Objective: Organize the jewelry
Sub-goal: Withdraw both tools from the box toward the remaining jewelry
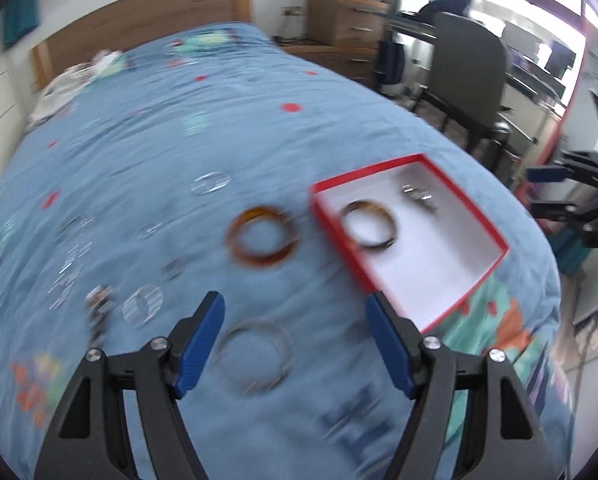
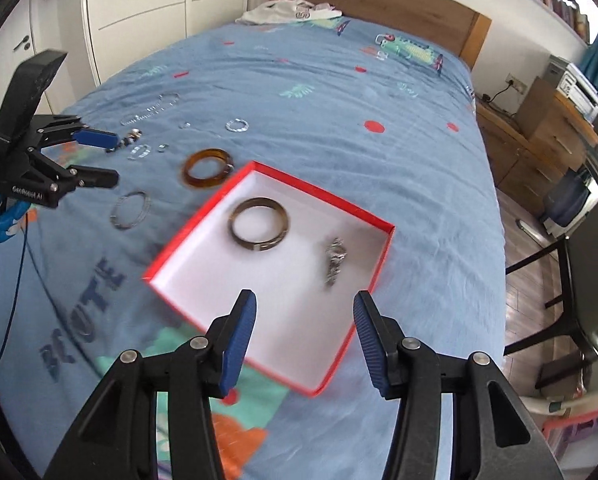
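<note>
From the left wrist, the left tool [image 1: 295, 316] hangs with its blue-padded jaws spread wide and nothing between them, above the blue patterned bed cover [image 1: 219, 128]. Directly between the jaws lies a thin silver wire bangle [image 1: 255, 356], flat on the cover. It looks light and springy and lies low against the soft fabric, so a pinch across one side of the hoop seems the surest hold. Further off sits a thick amber resin bangle [image 1: 263, 238], rigid and probably slick, just beside the shallow red cardboard box with white lining [image 1: 379, 280]. Small silvery pieces lie scattered to the left, too blurred to name.

From the right wrist, the right tool [image 2: 303, 320] is likewise wide open and empty, poised over the box's near corner. Inside rest a dark brown hoop bangle [image 2: 259, 226] and a small silver metal clasp-like piece [image 2: 334, 260], apart from each other. The box likely slides easily on the cover.
</note>
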`<action>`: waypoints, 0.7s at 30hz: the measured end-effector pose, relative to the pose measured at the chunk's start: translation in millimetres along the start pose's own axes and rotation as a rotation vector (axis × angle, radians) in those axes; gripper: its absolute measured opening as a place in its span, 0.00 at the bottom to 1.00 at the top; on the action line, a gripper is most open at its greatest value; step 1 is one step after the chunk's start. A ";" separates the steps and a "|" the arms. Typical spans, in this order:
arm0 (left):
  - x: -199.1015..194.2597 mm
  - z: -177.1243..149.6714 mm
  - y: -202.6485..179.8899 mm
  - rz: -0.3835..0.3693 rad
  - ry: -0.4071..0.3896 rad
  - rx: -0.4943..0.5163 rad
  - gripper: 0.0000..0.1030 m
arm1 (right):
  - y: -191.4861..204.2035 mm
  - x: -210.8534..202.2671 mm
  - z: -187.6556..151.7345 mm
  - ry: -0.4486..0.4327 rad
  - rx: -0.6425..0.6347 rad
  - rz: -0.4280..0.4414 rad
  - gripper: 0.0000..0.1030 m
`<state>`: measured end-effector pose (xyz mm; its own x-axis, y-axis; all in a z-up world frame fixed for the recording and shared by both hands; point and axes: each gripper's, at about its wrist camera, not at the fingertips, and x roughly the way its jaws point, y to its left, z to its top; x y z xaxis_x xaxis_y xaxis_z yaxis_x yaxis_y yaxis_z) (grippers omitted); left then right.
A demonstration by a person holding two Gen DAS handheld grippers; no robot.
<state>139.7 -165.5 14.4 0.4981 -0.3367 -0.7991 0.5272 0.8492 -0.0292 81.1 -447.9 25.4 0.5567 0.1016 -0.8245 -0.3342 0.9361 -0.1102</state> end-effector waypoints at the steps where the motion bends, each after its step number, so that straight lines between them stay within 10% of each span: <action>1: -11.9 -10.0 14.3 0.028 0.000 -0.027 0.70 | 4.6 -6.5 -3.0 -0.007 0.006 0.001 0.49; 13: -148.9 -88.4 154.0 0.286 -0.102 -0.236 0.70 | 84.6 -81.4 9.5 -0.172 0.047 0.008 0.53; 21: -148.1 -121.7 196.0 0.315 -0.102 -0.369 0.70 | 126.9 -77.6 33.1 -0.233 0.069 0.046 0.59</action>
<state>85.5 100.3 53.9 0.6683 -0.0629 -0.7412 0.0707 0.9973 -0.0209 20.7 -325.8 93.9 0.7049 0.2122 -0.6768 -0.3148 0.9487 -0.0304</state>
